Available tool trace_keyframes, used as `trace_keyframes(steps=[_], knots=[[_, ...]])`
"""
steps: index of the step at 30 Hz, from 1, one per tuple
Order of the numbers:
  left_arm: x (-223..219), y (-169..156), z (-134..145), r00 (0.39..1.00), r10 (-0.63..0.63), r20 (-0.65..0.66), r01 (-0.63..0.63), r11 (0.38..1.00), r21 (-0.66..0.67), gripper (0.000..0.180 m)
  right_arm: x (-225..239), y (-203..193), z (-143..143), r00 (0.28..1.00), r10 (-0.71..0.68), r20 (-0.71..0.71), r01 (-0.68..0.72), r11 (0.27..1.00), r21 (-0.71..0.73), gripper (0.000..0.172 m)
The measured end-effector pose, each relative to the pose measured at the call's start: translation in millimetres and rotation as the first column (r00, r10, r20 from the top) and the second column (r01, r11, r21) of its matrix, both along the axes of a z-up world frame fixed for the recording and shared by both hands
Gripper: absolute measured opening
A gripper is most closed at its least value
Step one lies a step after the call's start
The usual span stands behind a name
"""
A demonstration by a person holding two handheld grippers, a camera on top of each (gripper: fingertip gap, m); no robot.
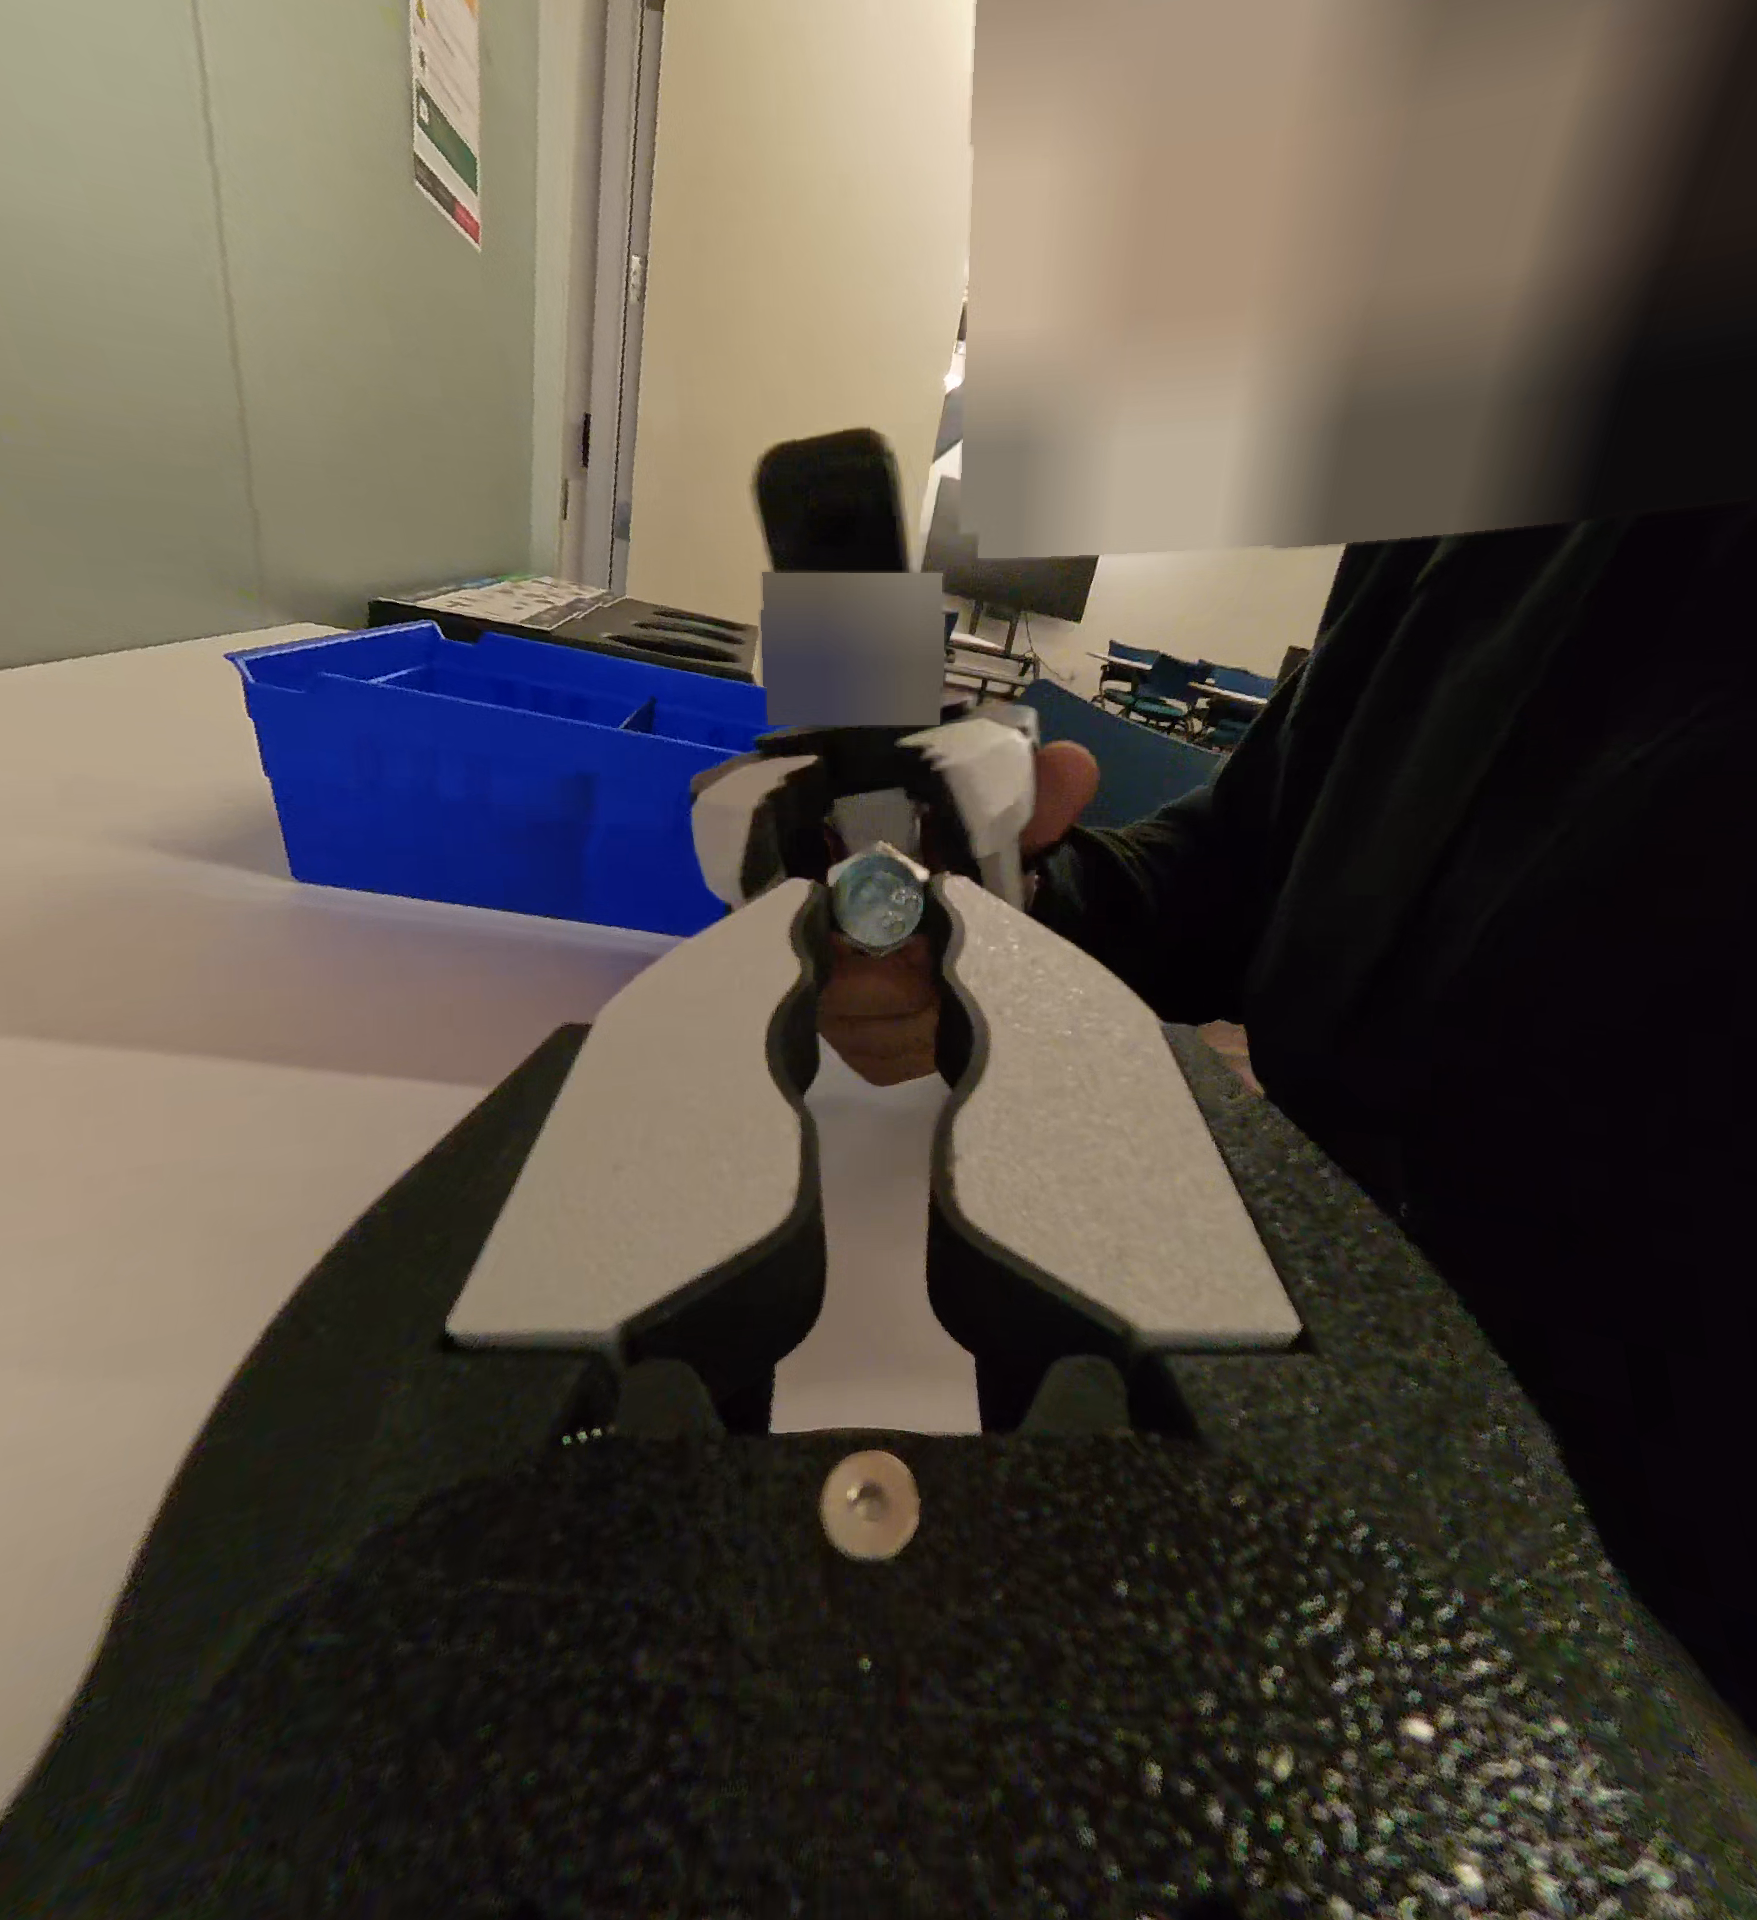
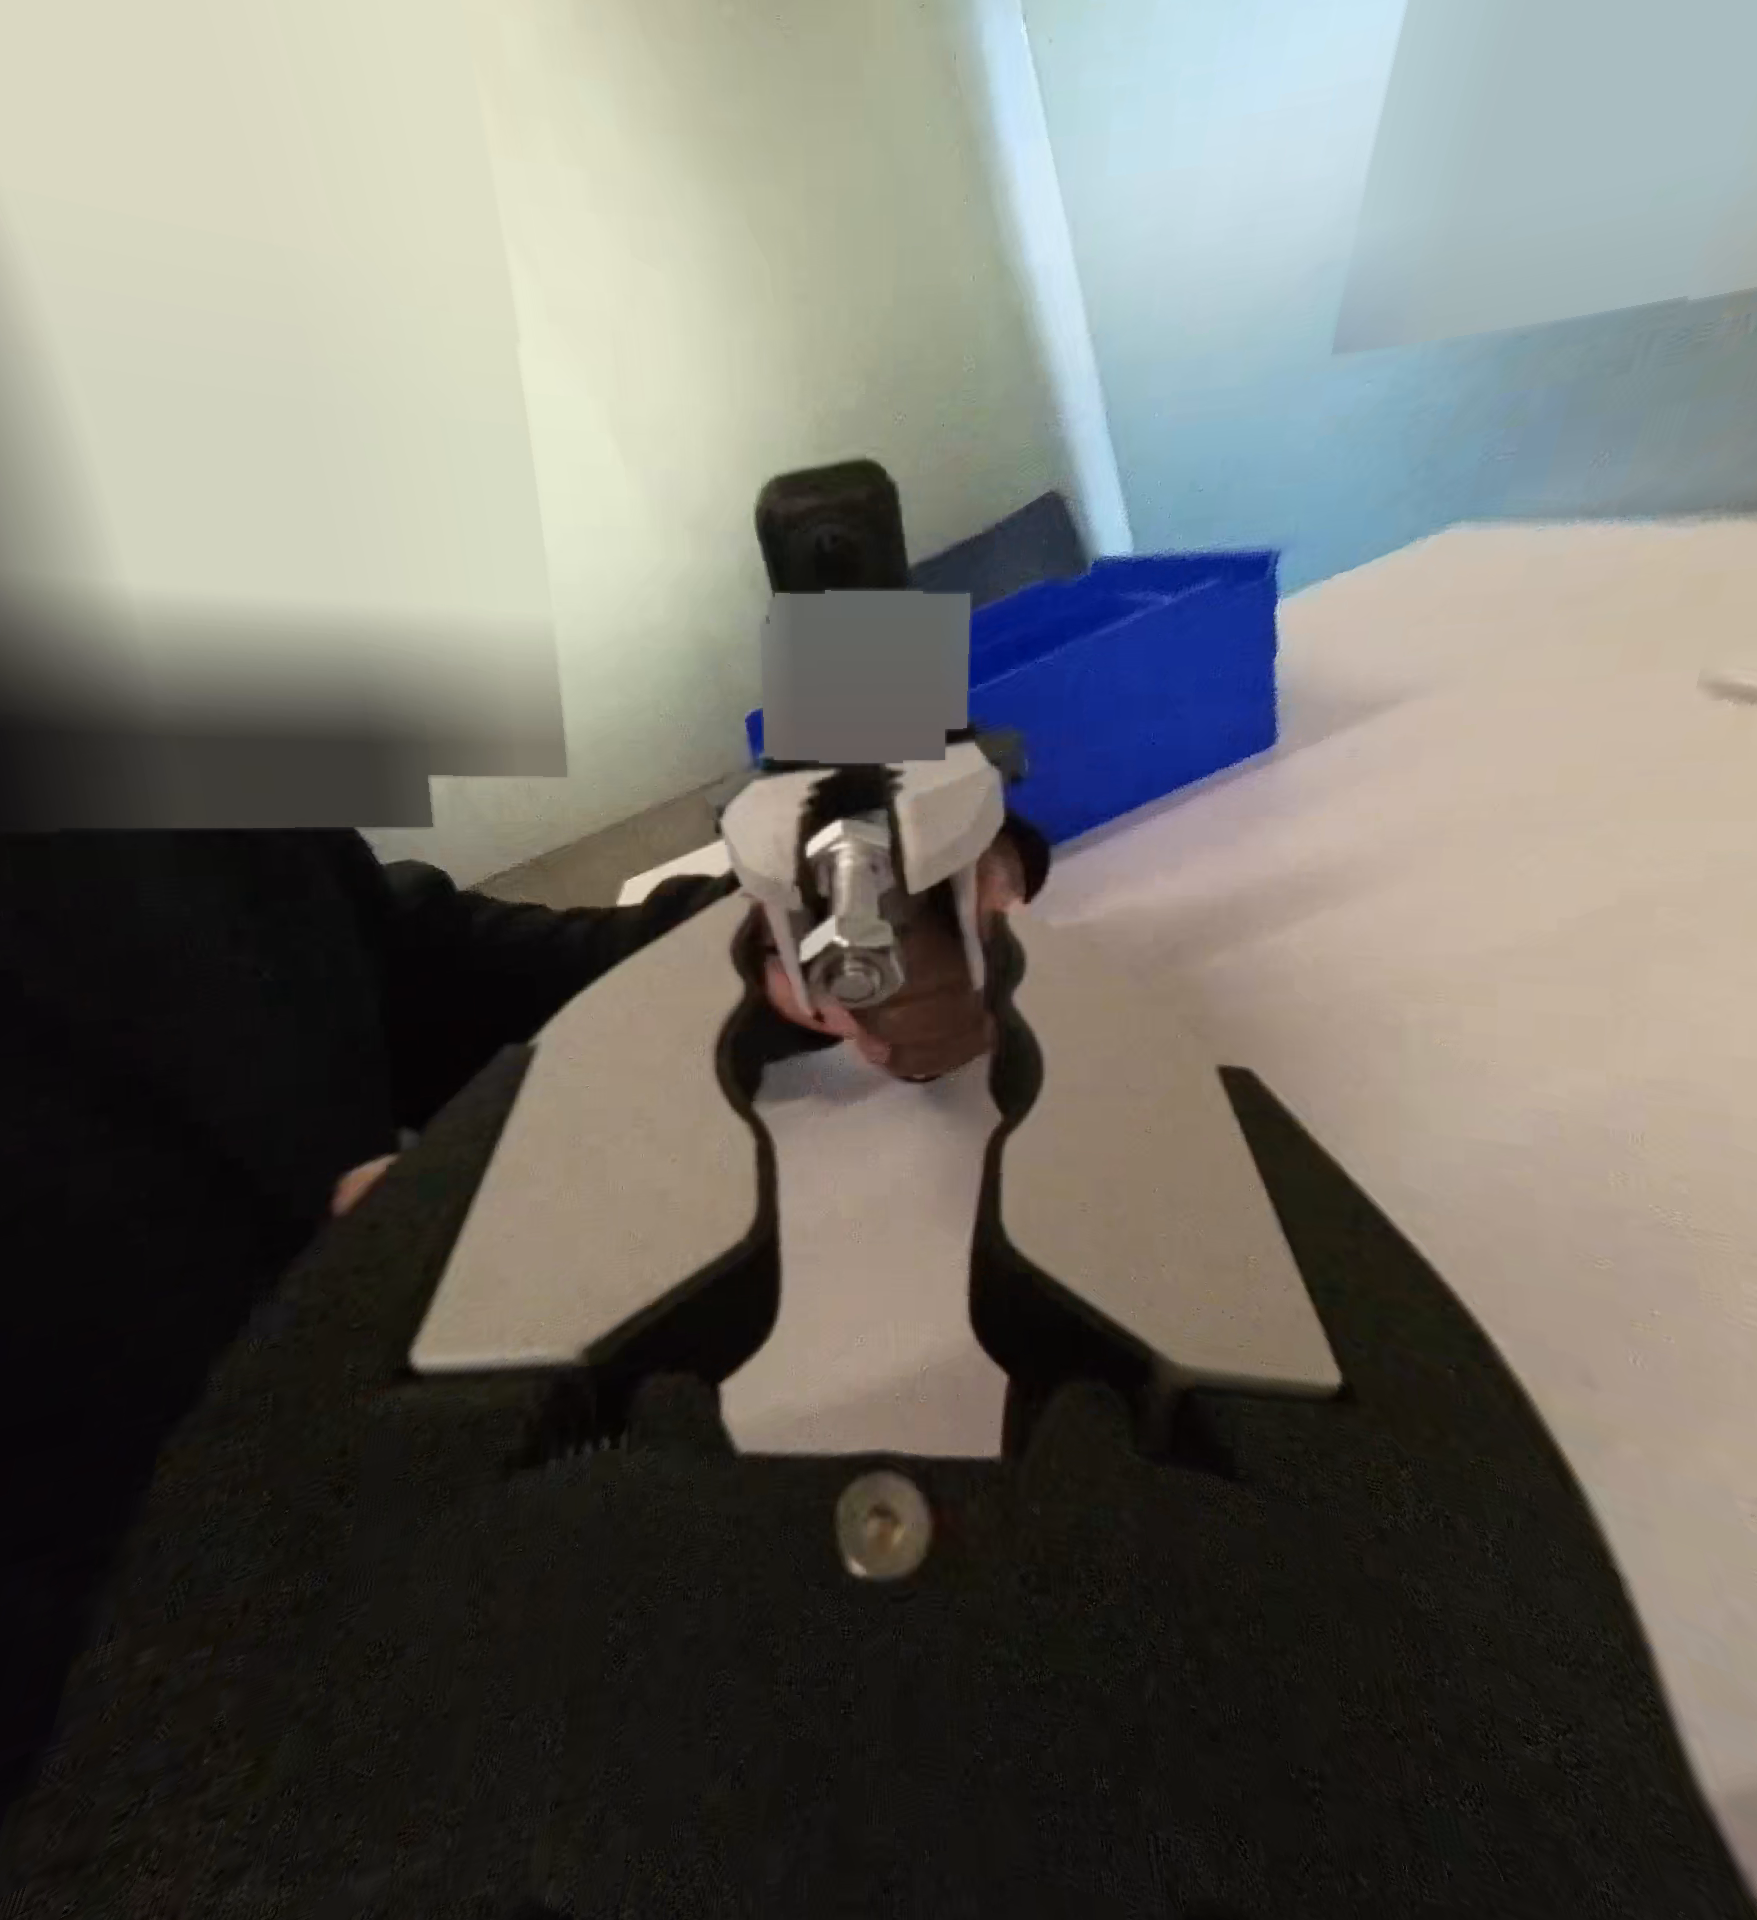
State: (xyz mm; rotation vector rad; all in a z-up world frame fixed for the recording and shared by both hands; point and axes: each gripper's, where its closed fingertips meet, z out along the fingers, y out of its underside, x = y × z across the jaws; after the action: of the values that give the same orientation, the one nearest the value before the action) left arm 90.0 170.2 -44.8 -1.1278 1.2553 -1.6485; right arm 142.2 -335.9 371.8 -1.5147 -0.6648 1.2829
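Observation:
My left gripper [image 1: 874, 896] is shut on the hex head of a silver bolt [image 1: 876, 906] and holds it above the white table [image 1: 126, 1143]. In the right wrist view the left gripper [image 2: 853, 831] faces me, and the bolt [image 2: 850, 883] points at me with a silver nut [image 2: 850, 966] on its threaded end. My right gripper [image 2: 874, 935] is open; its fingers stand on either side of the nut with a gap to each pad. The right gripper also shows in the left wrist view [image 1: 858, 821], just behind the bolt, with its jaws apart.
A blue plastic bin [image 1: 479, 790] with dividers stands on the table behind the grippers; it also shows in the right wrist view [image 2: 1144, 707]. A black box [image 1: 583, 613] sits behind it. A person in dark sleeves [image 1: 1476, 935] holds both grippers.

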Motion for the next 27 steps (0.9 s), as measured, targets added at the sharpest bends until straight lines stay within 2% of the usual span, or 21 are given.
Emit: trace_keyframes(steps=[2,3,5,6,7,8,9,10,11,12,13,14,15,17,19,21,23,24,25,26,27], knots=[[2,-1,-2,1.000,0.001,-0.011,-0.001,1.000,0.012,0.017,-5,-6,-10,0.997,0.057,0.044,-0.056,0.998,-0.021,0.021],[2,-1,-3,1.000,-0.001,-0.017,0.001,1.000,0.009,0.016,-6,-6,-12,0.995,0.038,0.089,-0.040,0.999,0.021,0.020],[2,2,-7,0.999,-0.002,-0.046,0.001,1.000,-0.027,0.017,-3,-1,-16,0.969,-0.092,0.229,0.031,0.967,0.254,0.020],[4,3,-9,0.998,-0.005,-0.061,0.002,0.998,-0.057,0.017,-1,1,-17,0.931,-0.206,0.302,0.055,0.896,0.440,0.020],[5,3,-10,0.998,-0.017,-0.065,0.011,0.996,-0.092,0.017,1,2,-16,0.871,-0.347,0.349,0.045,0.762,0.646,0.020],[5,2,-10,0.998,-0.033,-0.060,0.025,0.992,-0.124,0.017,2,1,-16,0.796,-0.492,0.352,-0.002,0.580,0.815,0.020],[6,2,-10,0.998,-0.042,-0.056,0.034,0.989,-0.141,0.017,2,0,-16,0.733,-0.595,0.329,-0.056,0.429,0.902,0.020],[6,2,-10,0.998,-0.039,-0.048,0.032,0.989,-0.142,0.017,1,-1,-18,0.720,-0.615,0.320,-0.071,0.394,0.916,0.022],[5,3,-9,0.999,-0.030,-0.042,0.025,0.991,-0.134,0.017,0,-1,-18,0.758,-0.562,0.331,-0.031,0.476,0.879,0.032],[4,4,-7,0.999,-0.023,-0.030,0.020,0.992,-0.125,0.017,0,1,-16,0.809,-0.487,0.330,0.041,0.605,0.795,0.045],[2,5,-5,1.000,-0.018,-0.015,0.016,0.993,-0.115,0.017,2,4,-13,0.860,-0.406,0.310,0.100,0.729,0.677,0.058],[1,6,-2,1.000,-0.010,-0.001,0.010,0.995,-0.101,0.017,4,6,-10,0.910,-0.316,0.267,0.130,0.831,0.541,0.061],[-1,6,0,1.000,-0.001,0.008,0.002,0.997,-0.083,0.017,6,6,-6,0.954,-0.228,0.197,0.134,0.907,0.398,0.062],[-2,5,1,1.000,0.009,0.011,-0.009,0.999,-0.046,0.017,10,6,1,0.996,-0.083,0.037,0.077,0.987,0.140,0.055],[-1,3,1,1.000,0.013,0.004,-0.013,1.000,-0.009,0.017,8,3,-4,1.000,0.011,-0.025,-0.012,1.000,-0.007,0.042],[2,0,-2,1.000,0.012,-0.013,-0.012,1.000,0.015,0.017,2,-3,-15,0.997,0.066,0.032,-0.065,0.997,-0.033,0.020],[2,1,-4,1.000,0.014,-0.025,-0.014,1.000,0.014,0.017,0,-2,-20,0.991,0.015,0.134,-0.025,0.997,0.076,0.018],[2,2,-6,0.999,0.013,-0.035,-0.013,1.000,-0.005,0.017,2,0,-20,0.980,-0.054,0.192,0.015,0.980,0.196,0.017],[3,4,-7,0.999,0.012,-0.048,-0.014,0.999,-0.036,0.017,4,2,-19,0.953,-0.157,0.259,0.053,0.929,0.367,0.017],[4,5,-7,0.999,0.004,-0.054,-0.008,0.997,-0.071,0.017,5,3,-19,0.902,-0.291,0.318,0.062,0.818,0.572,0.017],[5,5,-8,0.999,-0.008,-0.052,0.003,0.995,-0.102,0.017,6,3,-19,0.830,-0.440,0.342,0.032,0.650,0.759,0.017]])
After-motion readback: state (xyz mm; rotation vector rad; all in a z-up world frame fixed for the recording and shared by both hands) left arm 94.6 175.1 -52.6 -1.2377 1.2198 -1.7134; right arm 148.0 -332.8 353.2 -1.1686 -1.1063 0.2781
